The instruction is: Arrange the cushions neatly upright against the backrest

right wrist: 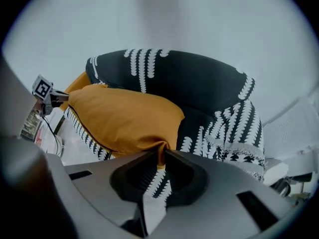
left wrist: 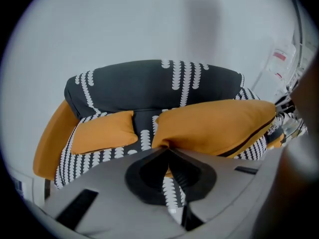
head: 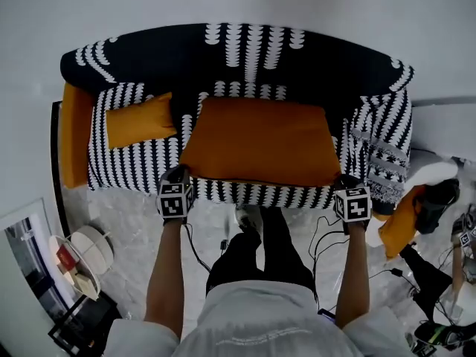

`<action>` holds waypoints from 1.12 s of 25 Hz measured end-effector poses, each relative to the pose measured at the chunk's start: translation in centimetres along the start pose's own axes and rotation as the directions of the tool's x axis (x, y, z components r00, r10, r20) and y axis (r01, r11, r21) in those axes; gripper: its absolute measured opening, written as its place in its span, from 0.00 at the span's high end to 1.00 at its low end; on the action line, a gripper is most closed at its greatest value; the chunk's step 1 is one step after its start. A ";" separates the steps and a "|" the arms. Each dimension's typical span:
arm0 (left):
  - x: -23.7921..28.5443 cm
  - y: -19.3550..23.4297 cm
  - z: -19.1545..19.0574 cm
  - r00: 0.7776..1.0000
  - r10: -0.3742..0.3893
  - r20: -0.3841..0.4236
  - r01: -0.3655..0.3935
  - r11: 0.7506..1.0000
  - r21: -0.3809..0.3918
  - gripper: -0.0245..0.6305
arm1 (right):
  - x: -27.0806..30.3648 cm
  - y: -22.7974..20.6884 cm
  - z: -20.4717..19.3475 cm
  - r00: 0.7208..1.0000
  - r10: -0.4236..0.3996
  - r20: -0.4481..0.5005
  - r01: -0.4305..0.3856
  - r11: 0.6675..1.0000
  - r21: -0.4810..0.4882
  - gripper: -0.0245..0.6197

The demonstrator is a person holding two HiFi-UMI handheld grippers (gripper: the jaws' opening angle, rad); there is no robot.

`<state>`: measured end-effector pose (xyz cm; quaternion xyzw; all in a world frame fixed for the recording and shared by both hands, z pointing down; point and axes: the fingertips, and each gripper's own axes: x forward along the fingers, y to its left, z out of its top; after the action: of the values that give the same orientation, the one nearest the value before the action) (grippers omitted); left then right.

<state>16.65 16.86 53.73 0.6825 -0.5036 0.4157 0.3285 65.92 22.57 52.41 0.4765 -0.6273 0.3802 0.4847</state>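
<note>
Left claw [head: 177,175]: clamped shut on big cushion [head: 256,141], front left corner.
Right claw [head: 343,181]: pinching front right corner.
Place: slung between both claws, short of backrest [head: 245,58] ahead.
Handling: probably soft, light, saggy; best held by the corners.

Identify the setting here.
Probably a living-room mock-up in a lab or studio: a patterned sofa with a large orange cushion and a small orange cushion, plus loose cables on the pale floor.

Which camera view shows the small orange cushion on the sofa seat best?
The head view: the small orange cushion is seen whole from above, lying on the sofa seat beside the large cushion. The left gripper view shows it whole too, at a low angle. The right gripper view does not show it.
</note>
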 end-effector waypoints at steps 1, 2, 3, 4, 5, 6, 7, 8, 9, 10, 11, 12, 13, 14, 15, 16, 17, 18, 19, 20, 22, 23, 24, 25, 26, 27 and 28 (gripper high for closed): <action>-0.1 0.1 1.0 1.000 0.005 0.014 -0.005 1.000 -0.001 0.93 | -0.1 -0.3 0.9 1.000 0.000 0.007 0.000 1.000 0.000 0.88; -0.1 0.2 1.9 1.000 0.011 0.028 -0.011 1.000 0.002 0.93 | -0.2 -0.7 1.7 1.000 0.002 0.013 -0.002 1.000 0.005 0.89; -0.1 0.4 2.8 0.999 0.016 0.042 -0.016 1.000 0.008 0.93 | -0.3 -0.9 2.5 1.000 0.007 0.021 -0.007 1.000 0.016 0.89; -0.2 0.5 3.8 0.998 0.019 0.056 -0.019 1.000 0.012 0.93 | -0.4 -1.2 3.3 0.999 0.014 0.030 -0.015 0.999 0.031 0.89; -0.1 0.6 4.7 0.997 0.021 0.071 -0.022 1.000 0.014 0.93 | -0.4 -1.6 4.1 0.999 0.022 0.041 -0.024 0.999 0.047 0.89; -0.1 0.7 5.7 0.996 0.024 0.085 -0.026 1.000 0.015 0.93 | -0.5 -1.9 4.9 0.998 0.031 0.052 -0.034 0.998 0.061 0.88; 0.0 0.8 6.5 0.995 0.027 0.096 -0.029 0.999 0.019 0.93 | -0.4 -2.2 5.6 0.997 0.040 0.060 -0.044 0.996 0.073 0.88; 0.2 0.8 7.2 0.994 0.029 0.103 -0.032 0.999 0.026 0.93 | -0.4 -2.5 6.1 0.997 0.048 0.066 -0.053 0.995 0.079 0.88; 0.5 0.8 7.8 0.994 0.031 0.106 -0.035 0.999 0.036 0.93 | -0.3 -2.7 6.7 0.996 0.054 0.069 -0.060 0.995 0.080 0.88; 0.7 0.8 8.4 0.993 0.033 0.109 -0.038 0.998 0.044 0.93 | -0.2 -2.9 7.2 0.996 0.060 0.071 -0.066 0.995 0.076 0.88; 0.9 0.9 9.0 0.993 0.036 0.113 -0.042 0.998 0.047 0.93 | -0.1 -3.1 7.8 0.995 0.065 0.075 -0.070 0.995 0.069 0.89; 1.1 1.0 9.7 0.992 0.040 0.121 -0.046 0.998 0.046 0.93 | 0.0 -3.3 8.4 0.994 0.067 0.081 -0.072 0.995 0.062 0.88; 1.2 1.1 10.4 0.990 0.043 0.130 -0.049 0.998 0.043 0.93 | 0.1 -3.5 9.1 0.994 0.068 0.089 -0.073 0.996 0.057 0.88; 1.3 1.3 11.1 0.989 0.048 0.142 -0.054 0.998 0.038 0.93 | 0.2 -3.7 9.8 0.993 0.068 0.099 -0.073 0.996 0.054 0.88; 1.3 1.3 11.8 0.987 0.054 0.152 -0.060 0.998 0.035 0.93 | 0.3 -4.0 10.6 0.992 0.067 0.109 -0.074 0.996 0.054 0.88; 1.5 1.4 12.6 0.985 0.062 0.160 -0.068 0.997 0.036 0.93 | 0.3 -4.4 11.3 0.991 0.067 0.119 -0.074 0.996 0.056 0.88; 1.7 1.4 13.4 0.983 0.071 0.170 -0.079 0.996 0.042 0.93 | 0.5 -4.8 12.1 0.989 0.067 0.129 -0.076 0.995 0.058 0.88; 1.9 1.4 14.3 0.980 0.080 0.181 -0.091 0.994 0.053 0.93 | 0.6 -5.2 13.0 0.988 0.069 0.140 -0.078 0.995 0.060 0.88; 2.3 1.5 15.2 0.977 0.090 0.193 -0.103 0.993 0.061 0.93 | 0.9 -5.6 13.8 0.986 0.072 0.150 -0.082 0.995 0.060 0.88; 2.7 1.6 16.2 0.974 0.098 0.203 -0.113 0.992 0.063 0.93 | 1.1 -6.0 14.7 0.984 0.077 0.161 -0.088 0.994 0.060 0.88; 3.4 1.8 18.0 0.969 0.112 0.220 -0.124 0.991 0.044 0.93 | 1.5 -6.8 16.4 0.979 0.089 0.182 -0.102 0.993 0.062 0.88; 3.7 2.0 18.8 0.966 0.121 0.228 -0.131 0.991 0.030 0.93 | 1.6 -7.2 17.2 0.977 0.094 0.192 -0.108 0.992 0.065 0.88; 4.1 2.3 19.6 0.963 0.132 0.235 -0.141 0.990 0.019 0.93 | 1.7 -7.5 18.0 0.974 0.097 0.203 -0.113 0.991 0.068 0.88; 4.5 2.5 20.3 0.960 0.144 0.241 -0.150 0.989 0.010 0.93 | 1.7 -7.8 18.8 0.972 0.098 0.214 -0.116 0.991 0.071 0.88; 4.9 2.8 21.1 0.957 0.153 0.246 -0.158 0.988 0.000 0.93 | 1.8 -8.1 19.7 0.970 0.098 0.224 -0.117 0.990 0.075 0.88; 5.4 3.0 22.0 0.955 0.159 0.251 -0.161 0.987 -0.012 0.93 | 2.0 -8.4 20.5 0.967 0.095 0.235 -0.117 0.990 0.080 0.88; 5.8 3.2 22.9 0.952 0.163 0.257 -0.162 0.986 -0.025 0.93 | 2.1 -8.7 21.3 0.965 0.090 0.246 -0.114 0.990 0.083 0.88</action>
<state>19.81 -6.25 49.02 0.6864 -0.5973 0.3480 0.2259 68.95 -0.15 49.44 0.5092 -0.6862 0.3738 0.3607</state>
